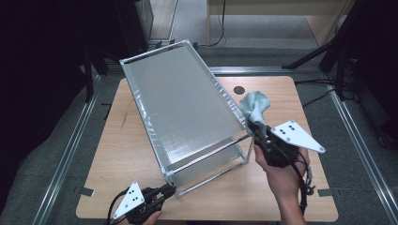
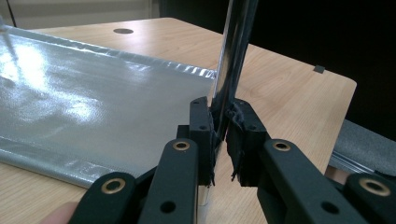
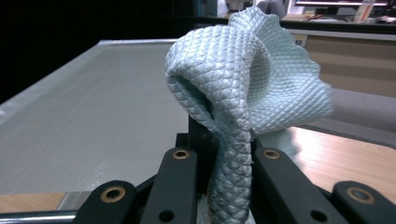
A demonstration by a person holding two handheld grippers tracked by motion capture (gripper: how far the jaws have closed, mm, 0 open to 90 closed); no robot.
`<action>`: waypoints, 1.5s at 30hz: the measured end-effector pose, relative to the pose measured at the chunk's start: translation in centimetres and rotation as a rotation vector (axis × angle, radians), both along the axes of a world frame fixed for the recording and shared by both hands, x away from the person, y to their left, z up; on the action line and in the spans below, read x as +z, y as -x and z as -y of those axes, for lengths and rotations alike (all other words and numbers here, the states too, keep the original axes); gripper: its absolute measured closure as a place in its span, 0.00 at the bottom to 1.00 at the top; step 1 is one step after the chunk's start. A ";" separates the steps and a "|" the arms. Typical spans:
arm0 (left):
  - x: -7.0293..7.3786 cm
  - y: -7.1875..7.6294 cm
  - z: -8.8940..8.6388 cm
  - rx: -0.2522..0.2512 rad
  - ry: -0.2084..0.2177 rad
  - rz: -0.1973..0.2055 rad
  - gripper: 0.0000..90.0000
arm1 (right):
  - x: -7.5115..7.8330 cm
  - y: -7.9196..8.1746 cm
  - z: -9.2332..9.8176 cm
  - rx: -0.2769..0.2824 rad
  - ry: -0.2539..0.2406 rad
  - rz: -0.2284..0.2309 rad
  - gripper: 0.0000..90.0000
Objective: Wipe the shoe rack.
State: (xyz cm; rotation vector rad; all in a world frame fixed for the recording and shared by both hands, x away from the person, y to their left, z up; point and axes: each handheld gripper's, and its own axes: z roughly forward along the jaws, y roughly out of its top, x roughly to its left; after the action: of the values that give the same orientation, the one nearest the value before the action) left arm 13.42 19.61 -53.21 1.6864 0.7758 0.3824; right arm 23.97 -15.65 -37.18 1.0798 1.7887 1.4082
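Observation:
A two-shelf rack (image 1: pixel 183 101) with grey mesh shelves and a metal frame stands on the wooden table (image 1: pixel 117 154). My left gripper (image 1: pixel 168 191) is shut on the rack's near corner post (image 2: pixel 229 70), which rises between its pads (image 2: pixel 203 126). Behind the post lies the shiny lower shelf (image 2: pixel 84 102). My right gripper (image 1: pixel 257 127) is shut on a bunched pale blue cloth (image 1: pixel 256 106), held up beside the right edge of the top shelf. In the right gripper view the cloth (image 3: pixel 247 88) blooms above the jaws, with the top shelf (image 3: pixel 102 121) spread out to its left.
A small dark round hole (image 1: pixel 239 90) sits in the table behind the cloth. Metal rails (image 1: pixel 70 140) run along both sides of the table. A wooden cabinet (image 1: pixel 281 18) and cables stand on the floor beyond.

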 end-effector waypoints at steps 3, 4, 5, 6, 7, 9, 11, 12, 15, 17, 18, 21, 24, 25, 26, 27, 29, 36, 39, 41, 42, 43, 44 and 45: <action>0.0 0.0 0.0 0.002 -0.005 0.002 0.89 | -0.9 -0.6 -1.2 0.028 0.019 -0.032 0.91; 0.0 0.1 0.0 0.004 -0.008 0.004 0.90 | -1.4 -1.0 -1.7 0.043 0.033 -0.059 0.90; 0.0 0.0 0.0 0.003 -0.008 0.003 0.90 | -1.6 -1.1 -1.9 0.048 0.036 -0.070 0.90; 0.0 0.0 0.0 0.003 -0.008 0.003 0.90 | -1.6 -1.1 -1.9 0.048 0.036 -0.070 0.90; 0.0 0.0 0.0 0.001 -0.006 0.001 0.90 | -1.8 -1.2 -2.1 0.059 0.041 -0.086 0.90; 0.0 -0.1 0.0 0.000 -0.004 -0.005 0.89 | -2.2 -1.3 -2.5 0.077 0.050 -0.113 0.90; 0.1 0.0 0.1 0.005 -0.009 -0.004 0.89 | -2.4 -1.1 -3.0 0.088 0.044 -0.117 0.90; 0.1 0.0 0.1 0.009 -0.013 -0.001 0.90 | -2.5 -1.0 -3.5 0.100 0.051 -0.115 0.90; 0.1 0.0 0.1 0.009 -0.008 -0.006 0.89 | -2.6 -0.8 -4.2 0.108 0.063 -0.115 0.90; 0.1 0.1 0.2 0.014 -0.009 -0.006 0.89 | -2.7 -0.5 -5.0 0.128 0.059 -0.123 0.90; 0.1 0.1 0.2 0.015 -0.008 -0.007 0.89 | -2.9 -0.4 -5.4 0.136 0.066 -0.121 0.89; 0.1 0.1 0.2 0.016 -0.006 -0.009 0.89 | -3.1 0.0 -6.7 0.129 0.079 -0.110 0.89; 0.1 0.1 0.3 0.025 -0.005 -0.009 0.89 | -3.4 0.5 -7.9 0.140 0.066 -0.110 0.88; 0.1 0.1 0.4 0.025 -0.006 -0.010 0.89 | -3.4 0.7 -8.3 0.151 0.066 -0.109 0.88; 0.1 0.1 0.4 0.025 -0.006 -0.010 0.89 | -3.5 0.9 -8.8 0.161 0.067 -0.109 0.88; 0.1 0.1 0.4 0.025 -0.003 -0.010 0.89 | -3.5 1.2 -9.2 0.174 0.065 -0.109 0.88; 0.0 0.0 0.4 0.026 0.000 -0.011 0.89 | -3.5 1.6 -10.0 0.199 0.068 -0.112 0.88; 0.0 -0.1 0.6 0.025 0.001 -0.010 0.89 | -3.6 3.1 -12.7 0.284 0.075 -0.104 0.87; 0.0 0.0 0.6 0.026 0.000 -0.010 0.89 | -3.6 3.6 -13.6 0.313 0.070 -0.107 0.87; 0.0 -0.1 0.6 0.026 0.002 -0.013 0.89 | -3.5 3.9 -14.3 0.357 0.061 -0.118 0.83; 0.0 -0.1 0.6 0.026 0.002 -0.013 0.89 | -3.5 3.9 -14.3 0.357 0.061 -0.118 0.83; 0.0 -0.1 0.6 0.029 0.001 -0.012 0.89 | -3.3 4.1 -14.7 0.390 0.075 -0.118 0.73; 0.0 -0.1 0.6 0.029 0.001 -0.012 0.89 | -3.3 4.1 -14.7 0.390 0.075 -0.118 0.73; 0.0 -0.1 0.7 0.028 0.001 -0.012 0.89 | -3.2 4.2 -14.8 0.397 0.085 -0.114 0.69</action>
State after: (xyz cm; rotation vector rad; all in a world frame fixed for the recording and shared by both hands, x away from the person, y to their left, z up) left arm 13.52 18.96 -53.23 1.6793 0.8089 0.3919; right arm 19.76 -0.84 -40.39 0.8027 2.2146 1.4998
